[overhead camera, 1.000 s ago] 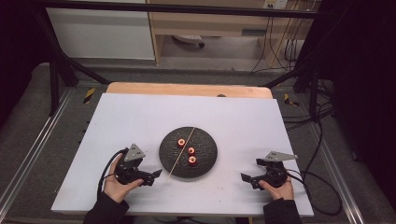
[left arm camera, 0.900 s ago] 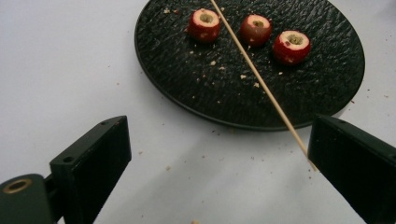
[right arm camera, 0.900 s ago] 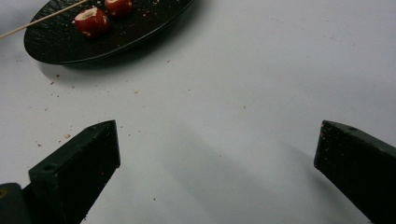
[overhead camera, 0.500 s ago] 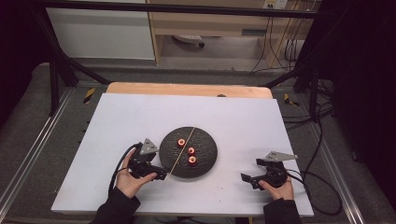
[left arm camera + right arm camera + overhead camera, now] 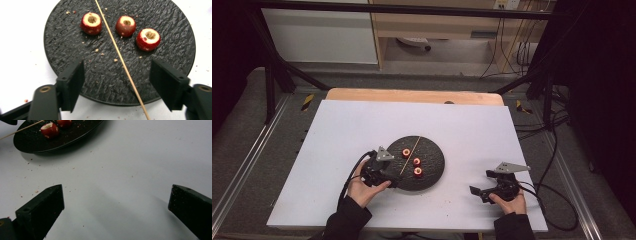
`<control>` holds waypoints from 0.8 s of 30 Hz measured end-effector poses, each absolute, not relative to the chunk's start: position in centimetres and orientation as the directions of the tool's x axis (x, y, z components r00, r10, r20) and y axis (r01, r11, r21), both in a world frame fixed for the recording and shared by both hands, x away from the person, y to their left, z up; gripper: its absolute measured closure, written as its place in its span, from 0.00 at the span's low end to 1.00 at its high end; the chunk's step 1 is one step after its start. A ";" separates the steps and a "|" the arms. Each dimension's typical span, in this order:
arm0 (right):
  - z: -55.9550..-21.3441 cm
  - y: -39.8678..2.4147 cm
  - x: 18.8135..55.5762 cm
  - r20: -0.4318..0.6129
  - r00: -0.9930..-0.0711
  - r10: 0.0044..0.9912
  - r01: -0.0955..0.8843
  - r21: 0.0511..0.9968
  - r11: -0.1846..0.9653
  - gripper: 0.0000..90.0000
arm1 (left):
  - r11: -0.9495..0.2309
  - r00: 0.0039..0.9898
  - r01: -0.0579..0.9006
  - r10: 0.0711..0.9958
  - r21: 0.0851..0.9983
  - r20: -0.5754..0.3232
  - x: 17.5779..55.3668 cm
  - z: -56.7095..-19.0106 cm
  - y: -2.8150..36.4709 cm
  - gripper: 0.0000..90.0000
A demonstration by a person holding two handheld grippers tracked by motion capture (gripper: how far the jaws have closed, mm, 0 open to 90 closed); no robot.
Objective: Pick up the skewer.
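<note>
High view: left gripper (image 5: 393,181) at near-left rim of black slate plate (image 5: 434,172); right gripper (image 5: 479,192) well right of plate, on white table (image 5: 462,125).

Left gripper view: wooden skewer (image 5: 119,56) across plate, between jaws just closing, untouched; three cored red fruits (image 5: 91,23) beyond.

Right gripper view: jaws wide, nothing between; plate (image 5: 75,137) far left.

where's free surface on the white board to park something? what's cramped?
Free: the white board beyond the black plate up to the wooden strip; the stretch between plate and right claw; the near-left corner. Crowded: the plate, with three cored red fruits and a wooden skewer across it, and the left claw at its near edge, straddling the skewer.
</note>
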State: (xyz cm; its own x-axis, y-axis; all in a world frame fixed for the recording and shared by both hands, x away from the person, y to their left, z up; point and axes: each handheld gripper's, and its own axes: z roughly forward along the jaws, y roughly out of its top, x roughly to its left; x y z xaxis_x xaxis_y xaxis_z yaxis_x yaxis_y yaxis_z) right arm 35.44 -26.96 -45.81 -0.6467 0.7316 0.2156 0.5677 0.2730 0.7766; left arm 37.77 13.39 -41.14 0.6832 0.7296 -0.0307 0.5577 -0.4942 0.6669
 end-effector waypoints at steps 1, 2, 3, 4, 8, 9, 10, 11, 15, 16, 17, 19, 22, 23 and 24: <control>-45.8 -27.0 35.4 0.217 -0.646 0.732 0.570 0.774 0.274 0.01 | -0.493 0.681 0.562 0.732 0.663 -0.033 37.9 -41.2 13.3 0.34; -45.8 -27.0 35.4 0.218 -0.646 0.732 0.571 0.774 0.274 0.01 | -0.493 0.679 0.569 0.733 0.659 -0.037 37.9 -41.2 13.2 0.36; -45.8 -27.0 35.4 0.218 -0.646 0.731 0.571 0.774 0.273 0.01 | -0.487 0.675 0.577 0.737 0.656 -0.047 38.0 -41.2 13.0 0.37; -45.8 -27.0 35.4 0.217 -0.647 0.731 0.570 0.775 0.274 0.01 | -0.489 0.675 0.582 0.736 0.649 -0.050 38.1 -41.2 12.9 0.39; -45.8 -27.0 35.4 0.219 -0.647 0.730 0.570 0.774 0.273 0.01 | -0.486 0.668 0.603 0.740 0.632 -0.069 38.4 -41.1 12.3 0.47; -45.8 -26.9 35.4 0.219 -0.647 0.730 0.570 0.775 0.274 0.01 | -0.484 0.666 0.609 0.743 0.628 -0.072 38.5 -41.2 12.2 0.49; -45.8 -26.9 35.4 0.220 -0.647 0.730 0.571 0.774 0.273 0.01 | -0.487 0.664 0.614 0.744 0.621 -0.072 38.6 -41.2 12.1 0.50; -45.8 -26.9 35.4 0.220 -0.648 0.729 0.571 0.774 0.274 0.01 | -0.486 0.663 0.617 0.745 0.619 -0.076 38.6 -41.2 12.0 0.56; -45.8 -26.9 35.4 0.223 -0.647 0.729 0.573 0.773 0.272 0.01 | -0.490 0.656 0.629 0.751 0.604 -0.075 38.7 -41.4 11.6 0.62; -45.8 -26.9 35.4 0.224 -0.647 0.729 0.573 0.773 0.271 0.01 | -0.492 0.655 0.631 0.752 0.600 -0.074 38.7 -41.5 11.5 0.64; -45.8 -26.9 35.4 0.224 -0.648 0.728 0.573 0.773 0.272 0.01 | -0.491 0.652 0.634 0.755 0.597 -0.072 38.7 -41.5 11.3 0.68; -45.8 -26.9 35.4 0.222 -0.648 0.728 0.572 0.773 0.274 0.01 | -0.495 0.646 0.638 0.761 0.589 -0.061 38.7 -41.6 11.1 0.70; -45.9 -26.9 35.4 0.222 -0.649 0.727 0.570 0.775 0.273 0.01 | -0.496 0.631 0.649 0.774 0.576 -0.044 38.8 -41.7 10.9 0.74; -45.9 -26.9 35.4 0.221 -0.649 0.728 0.570 0.775 0.273 0.01 | -0.498 0.627 0.652 0.778 0.572 -0.039 38.8 -41.8 10.8 0.76; -45.9 -26.9 35.4 0.221 -0.649 0.728 0.570 0.775 0.273 0.01 | -0.501 0.626 0.655 0.779 0.566 -0.035 38.9 -41.8 10.7 0.76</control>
